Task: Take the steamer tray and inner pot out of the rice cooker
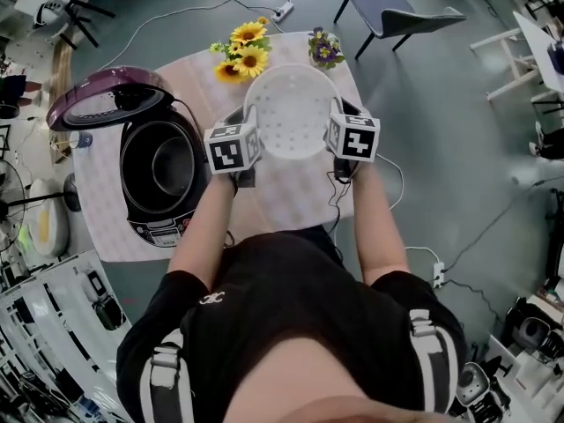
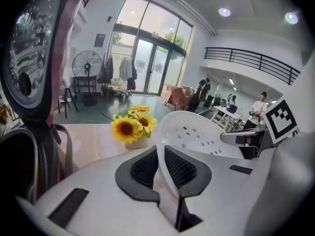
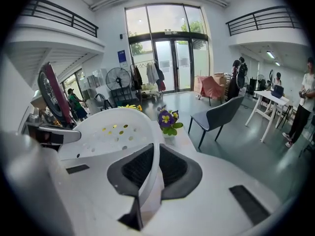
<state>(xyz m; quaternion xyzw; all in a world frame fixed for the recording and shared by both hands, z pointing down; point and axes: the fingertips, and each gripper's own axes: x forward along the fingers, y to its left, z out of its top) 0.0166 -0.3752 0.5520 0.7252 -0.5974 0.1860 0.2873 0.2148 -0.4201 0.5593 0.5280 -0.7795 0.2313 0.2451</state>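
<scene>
A white perforated steamer tray (image 1: 292, 113) hangs over the table, to the right of the rice cooker (image 1: 159, 170). My left gripper (image 1: 249, 144) is shut on its left rim, my right gripper (image 1: 335, 137) on its right rim. In the left gripper view the tray's rim (image 2: 162, 166) runs between the dark pads. The same thin white rim (image 3: 153, 166) sits clamped in the right gripper view. The cooker stands open with its purple lid (image 1: 107, 95) raised. The dark inner pot (image 1: 166, 166) sits inside it.
A pale table (image 1: 291, 203) carries a sunflower vase (image 1: 242, 53) and a purple flower pot (image 1: 324, 49) at its far edge. A grey chair (image 1: 397, 14) stands beyond the table. Cables (image 1: 458, 252) trail over the floor at the right.
</scene>
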